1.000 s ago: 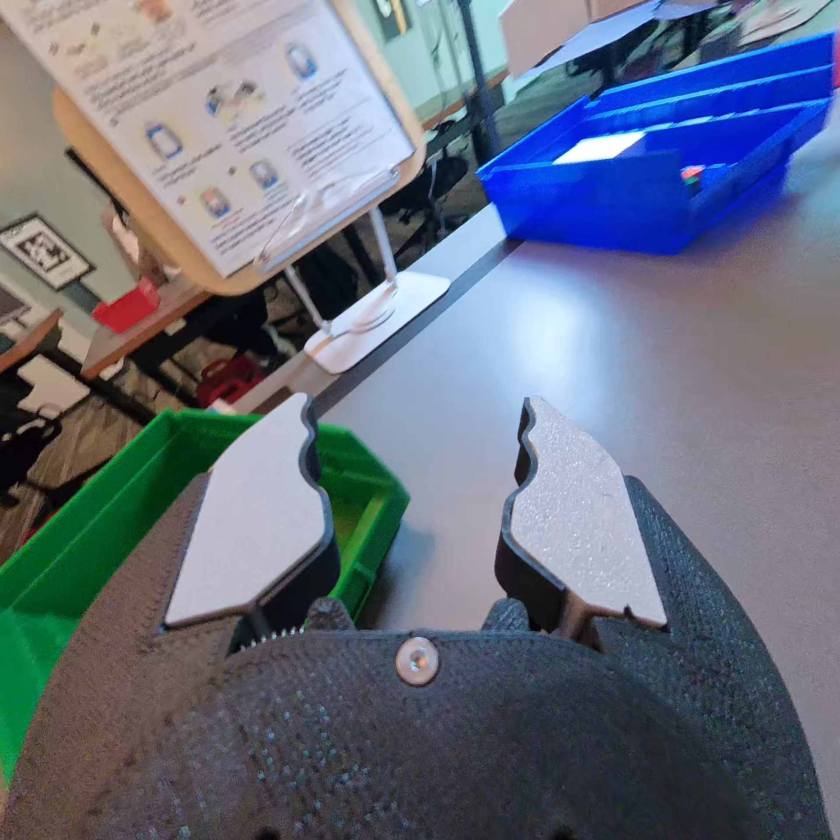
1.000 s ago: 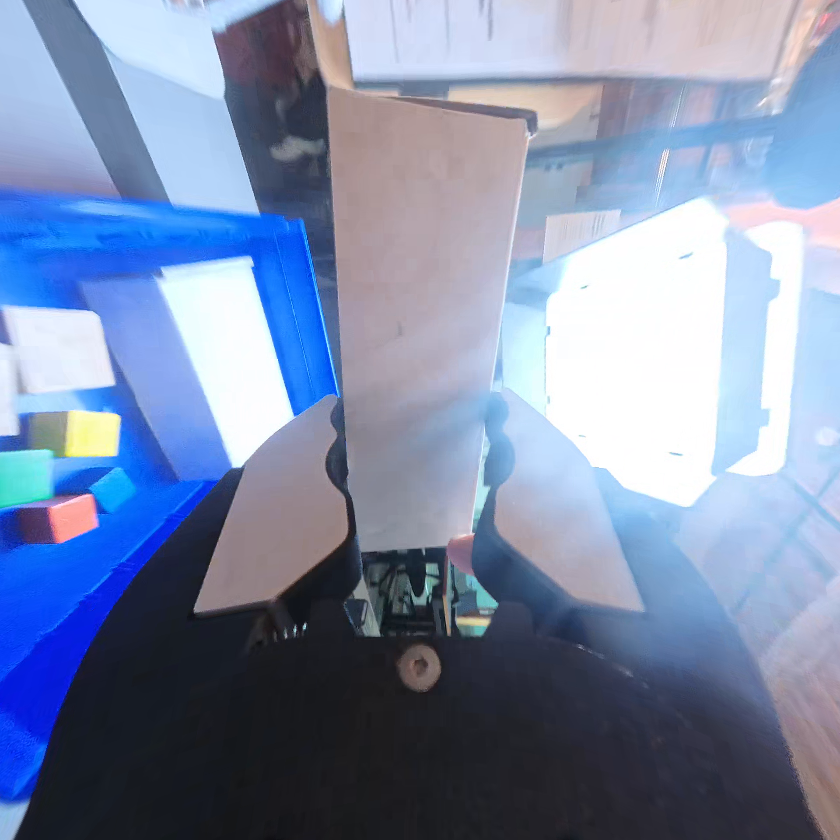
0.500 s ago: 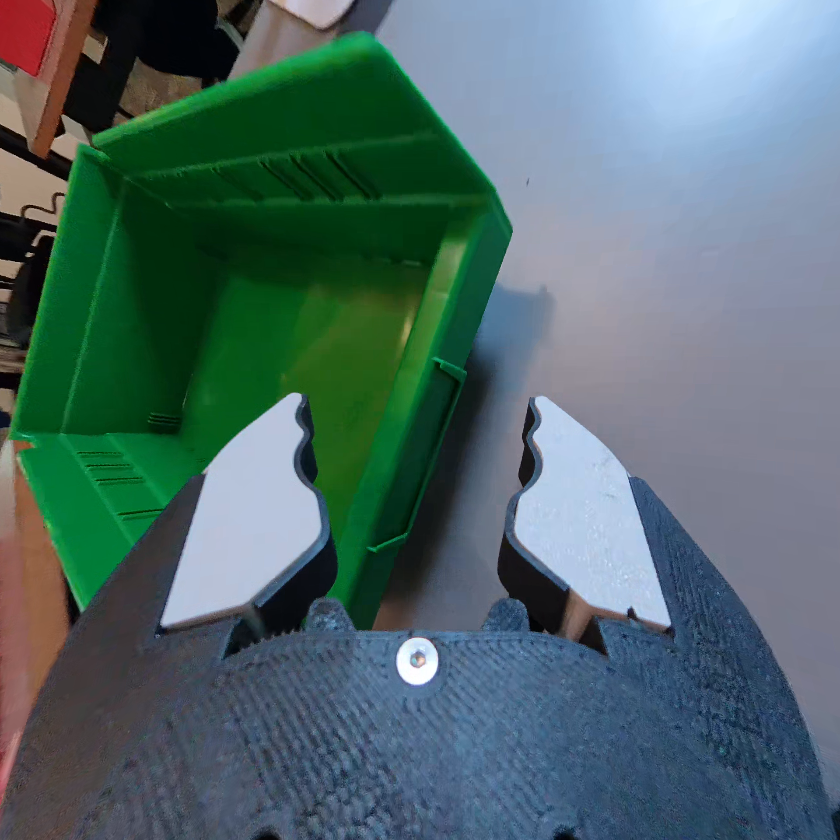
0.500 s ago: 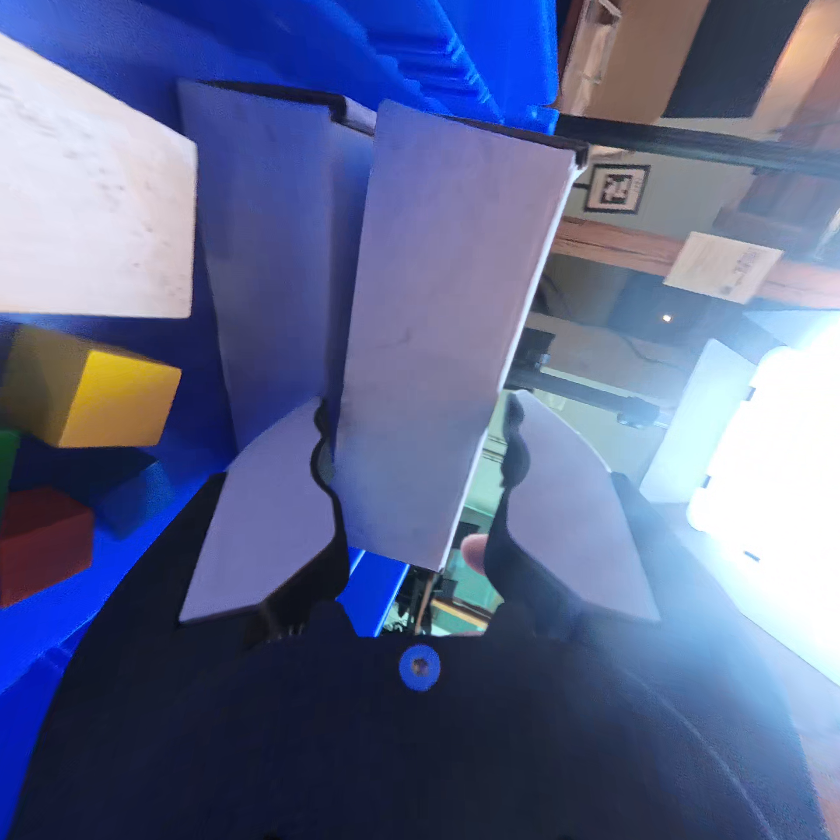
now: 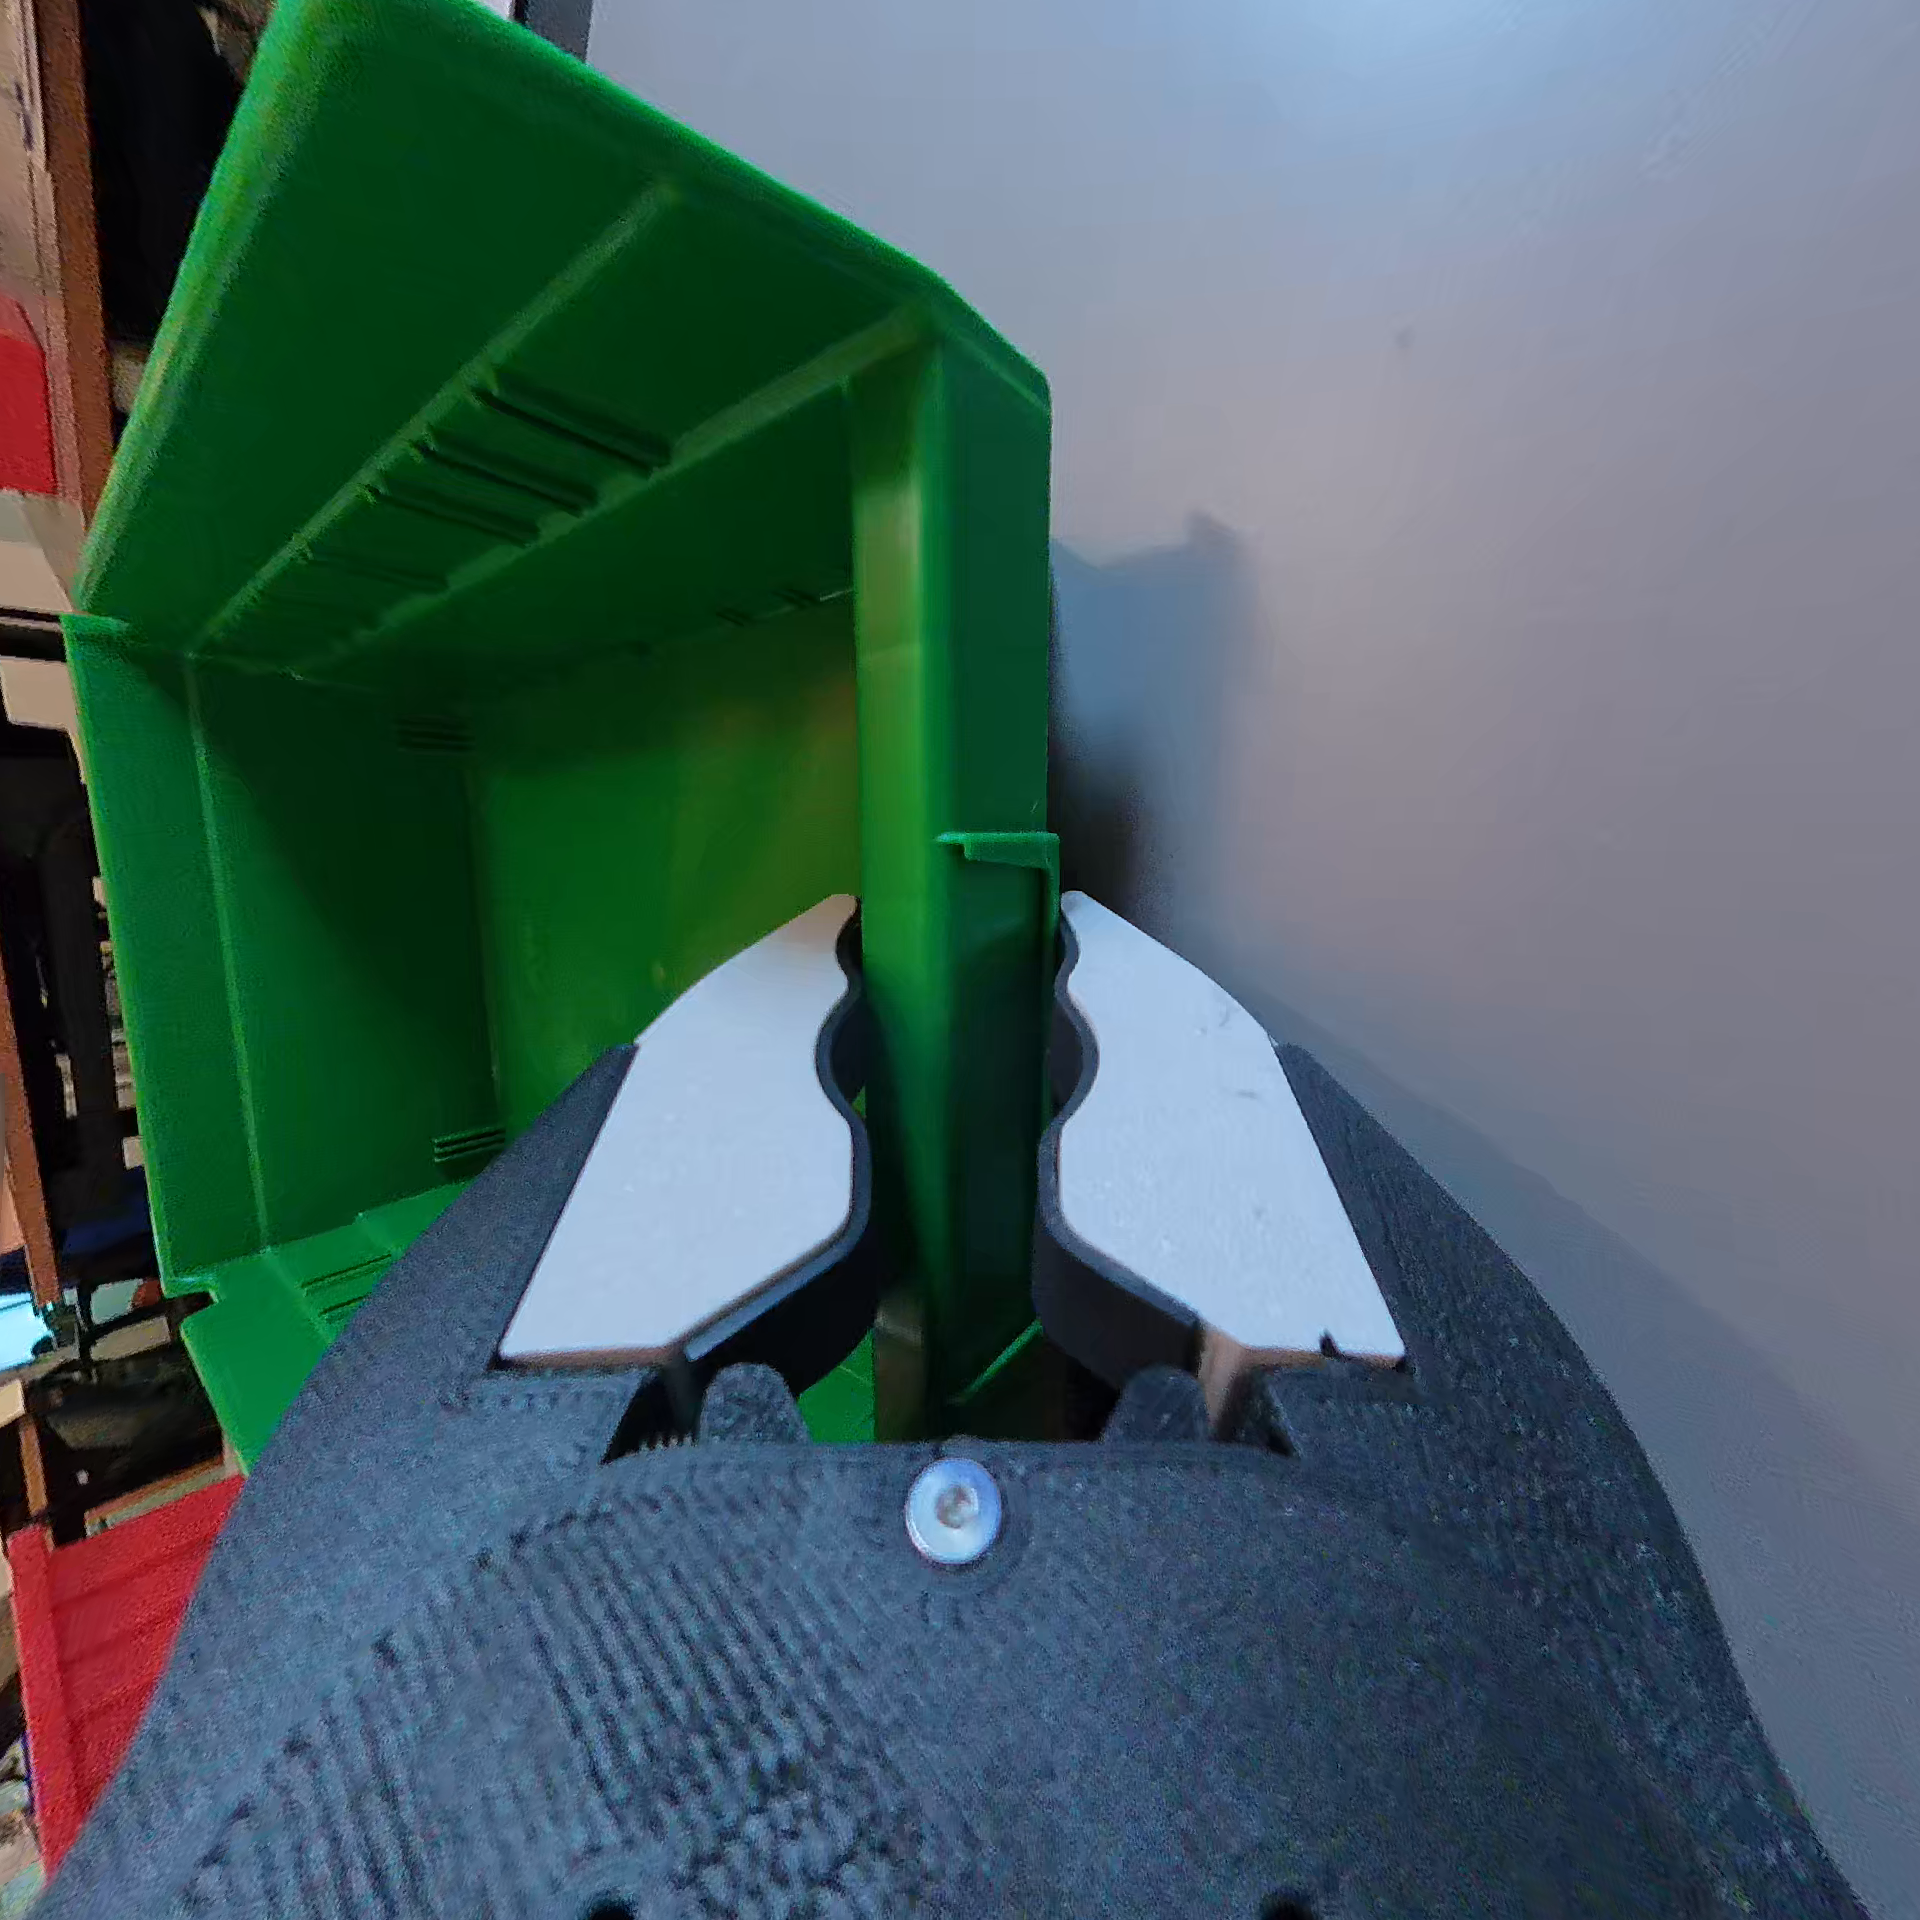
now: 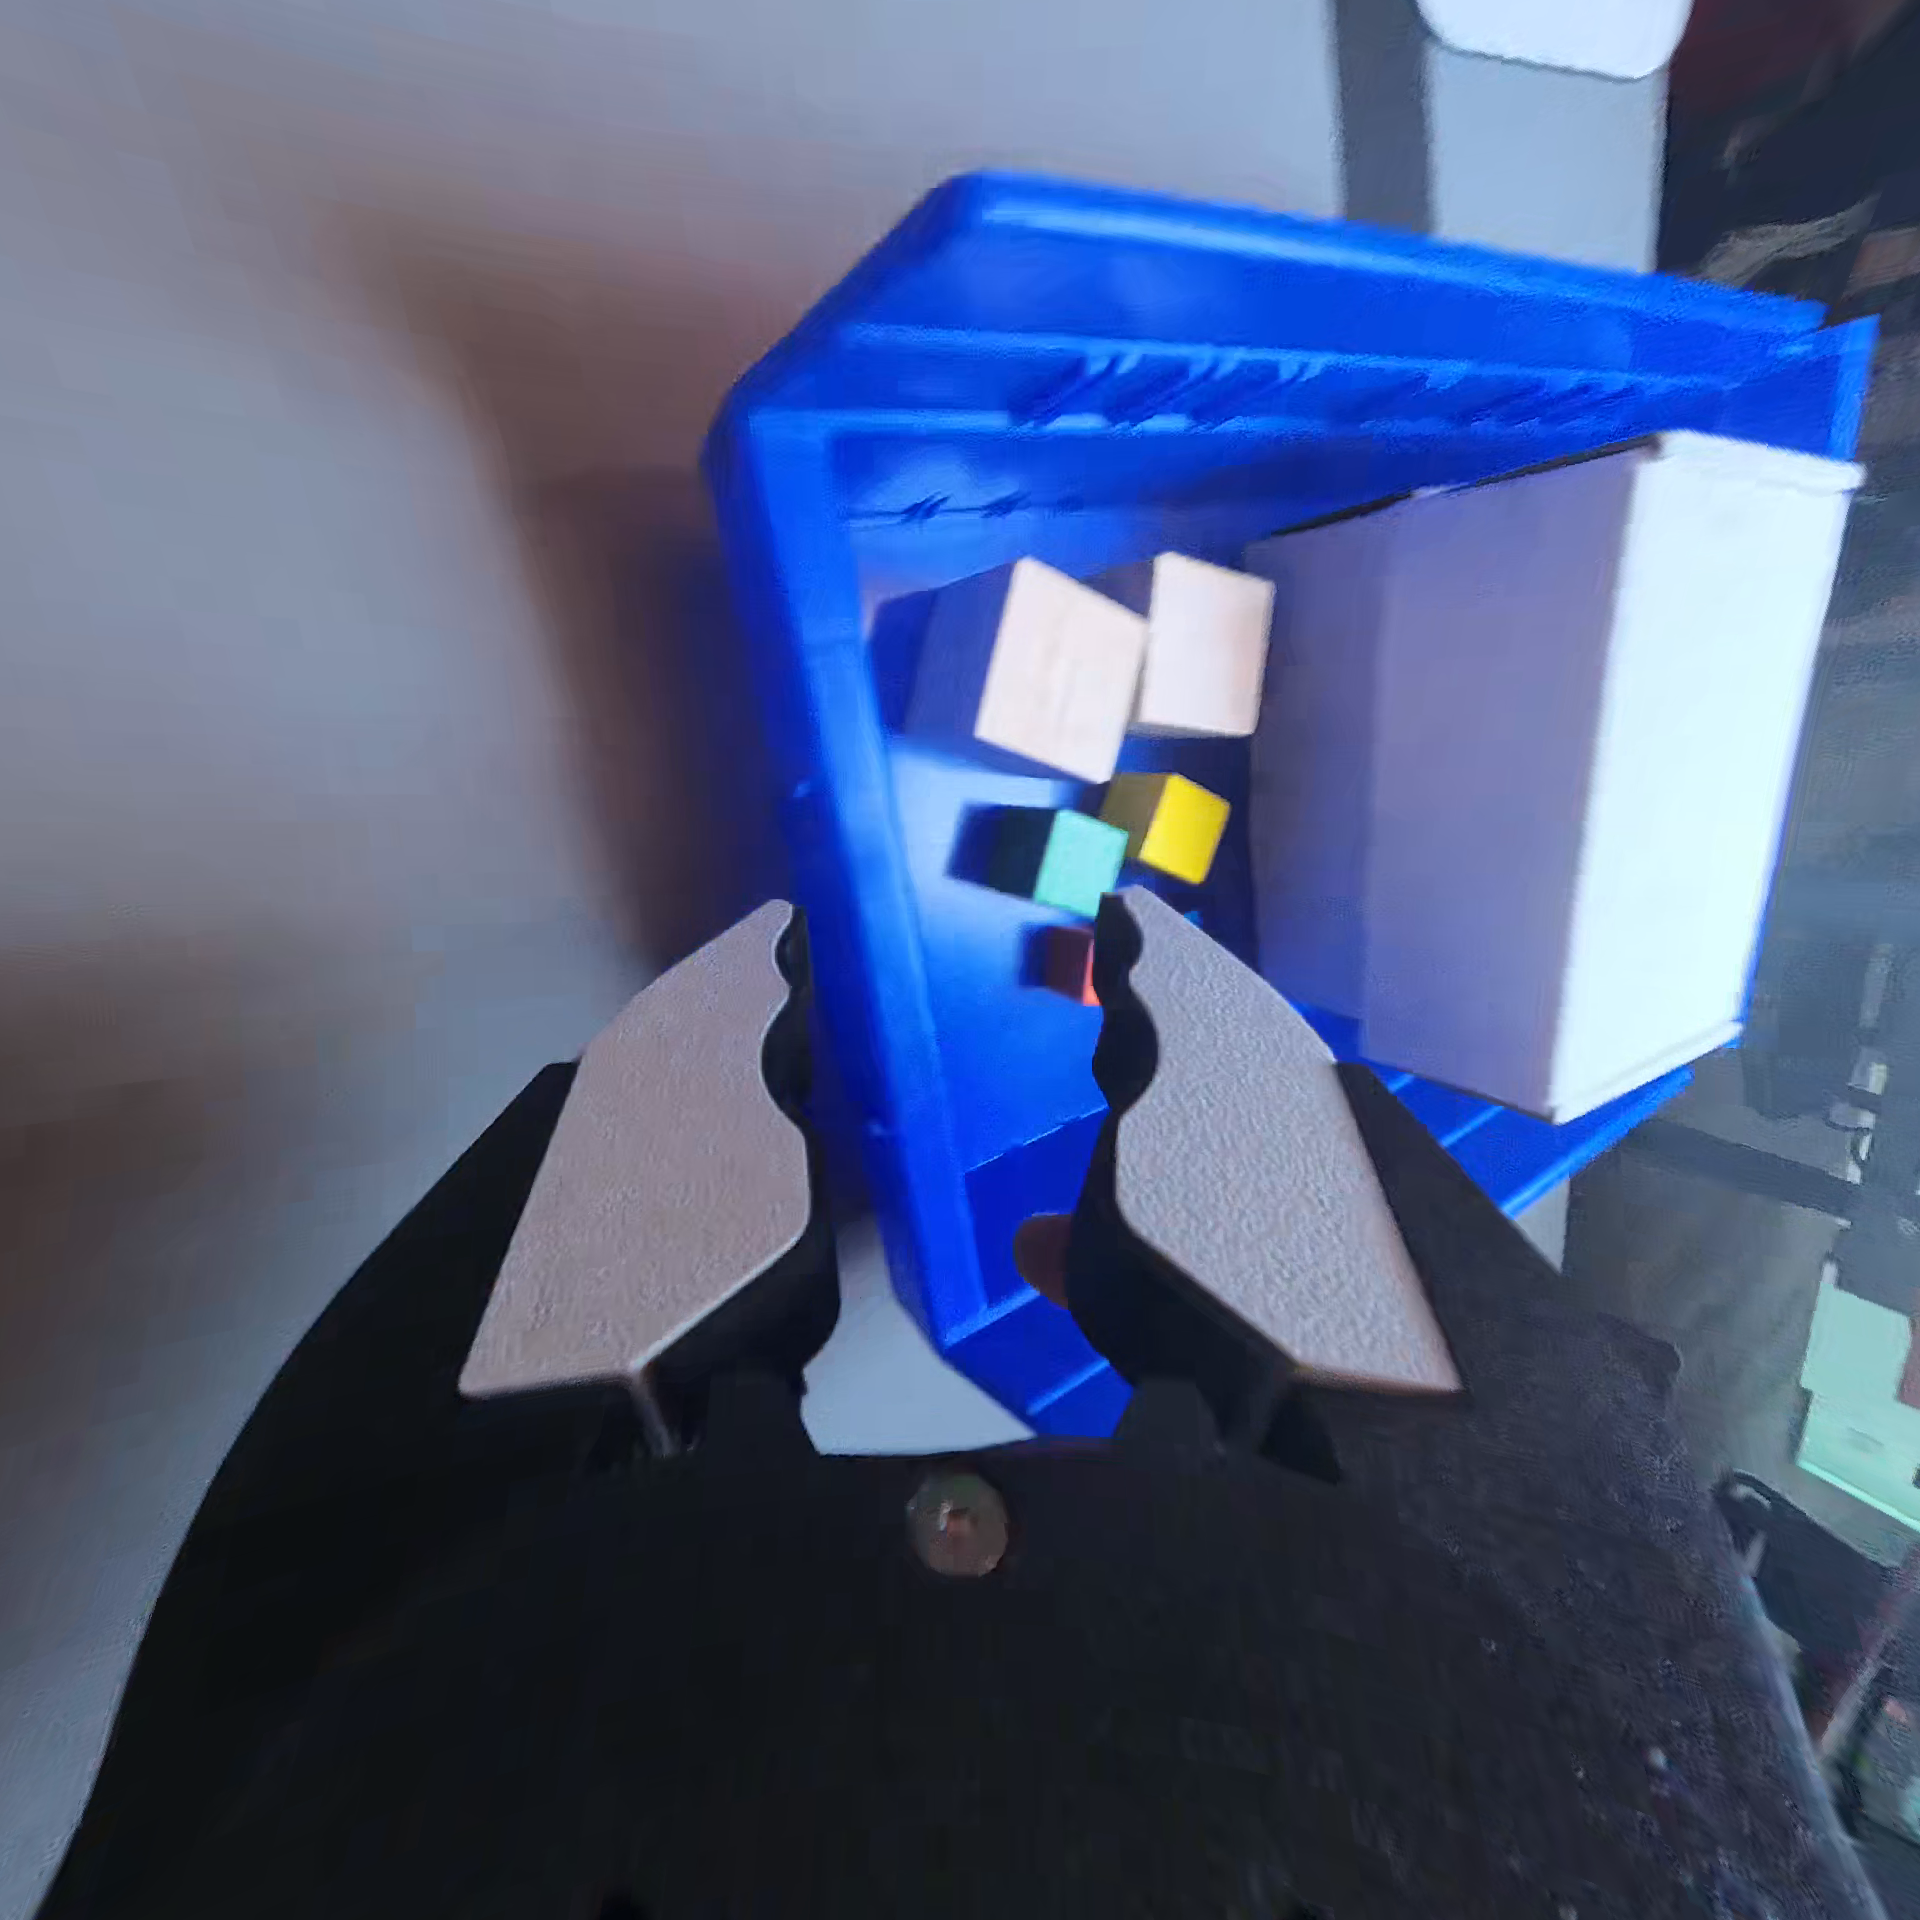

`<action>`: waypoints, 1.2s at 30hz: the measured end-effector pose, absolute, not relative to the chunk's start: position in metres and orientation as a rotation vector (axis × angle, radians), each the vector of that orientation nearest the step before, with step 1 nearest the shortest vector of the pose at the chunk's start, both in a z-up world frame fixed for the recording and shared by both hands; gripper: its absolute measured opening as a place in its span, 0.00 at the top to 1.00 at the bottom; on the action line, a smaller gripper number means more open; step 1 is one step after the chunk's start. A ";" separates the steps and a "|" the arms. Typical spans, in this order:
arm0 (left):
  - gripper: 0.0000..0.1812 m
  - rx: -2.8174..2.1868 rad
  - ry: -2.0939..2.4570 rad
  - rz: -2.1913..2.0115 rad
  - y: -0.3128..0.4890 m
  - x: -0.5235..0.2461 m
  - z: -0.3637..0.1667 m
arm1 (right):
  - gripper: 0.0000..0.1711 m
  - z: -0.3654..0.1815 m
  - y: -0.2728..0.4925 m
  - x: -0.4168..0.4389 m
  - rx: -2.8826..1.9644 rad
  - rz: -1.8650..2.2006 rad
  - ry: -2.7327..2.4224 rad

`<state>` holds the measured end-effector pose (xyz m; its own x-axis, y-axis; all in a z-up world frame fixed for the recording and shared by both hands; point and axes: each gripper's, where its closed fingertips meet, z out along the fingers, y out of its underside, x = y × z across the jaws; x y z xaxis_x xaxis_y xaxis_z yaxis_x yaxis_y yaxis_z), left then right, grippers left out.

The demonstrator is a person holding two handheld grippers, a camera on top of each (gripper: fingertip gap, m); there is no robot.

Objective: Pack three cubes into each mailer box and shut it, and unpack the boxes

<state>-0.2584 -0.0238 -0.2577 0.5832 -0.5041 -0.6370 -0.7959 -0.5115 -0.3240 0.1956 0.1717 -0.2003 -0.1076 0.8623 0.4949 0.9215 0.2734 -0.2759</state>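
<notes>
My left gripper (image 5: 951, 935) is shut on the right wall of an empty green bin (image 5: 520, 520), one finger inside and one outside. My right gripper (image 6: 951, 935) straddles the near-left wall of a blue bin (image 6: 831, 644) and is closed on it, left finger outside and right finger inside. A white mailer box (image 6: 1507, 779) stands shut along the bin's right side. Loose in the bin lie two pale wooden cubes (image 6: 1060, 665), a yellow cube (image 6: 1179, 842), a teal cube (image 6: 1081, 873) and a red cube (image 6: 1060, 961) half hidden by my right finger.
Both bins rest on a grey table (image 5: 1455, 520), which also shows left of the blue bin (image 6: 312, 520). The table edge runs past the green bin's left side, with red objects (image 5: 62, 1610) below it. A white stand base (image 6: 1538, 31) sits beyond the blue bin. Tip to tip, the grippers are about 50 centimeters apart. The left gripper is farther from the teal cube (image 6: 1081, 873), some 50 centimeters, than the right, some 7 centimeters.
My left gripper came down on the green bin and closed on its wall. My right gripper let go of the mailer box inside the blue bin, pulled back and closed on that bin's wall.
</notes>
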 end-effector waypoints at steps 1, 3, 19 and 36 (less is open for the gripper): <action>0.83 -2.200 1.058 0.628 -0.022 -0.250 -0.258 | 0.69 -0.212 0.164 0.201 -1.610 -0.181 -2.024; 0.83 -2.156 1.126 0.618 -0.017 -0.227 -0.257 | 0.65 -0.231 0.159 0.207 -1.598 -0.287 -2.082; 0.80 -1.773 1.011 0.369 0.021 -0.106 -0.199 | 0.80 -0.248 0.116 0.159 -1.149 -0.760 -2.047; 0.64 -1.928 0.703 -0.278 -0.079 0.030 -0.194 | 0.74 -0.111 -0.042 0.185 -1.372 0.381 -0.933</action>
<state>0.0298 -0.0787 -0.1938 0.8026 -0.5857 -0.1129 -0.3500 -0.3092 -0.8843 0.1848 -0.0416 -0.1115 0.6038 0.7212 0.3396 0.2778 0.2090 -0.9376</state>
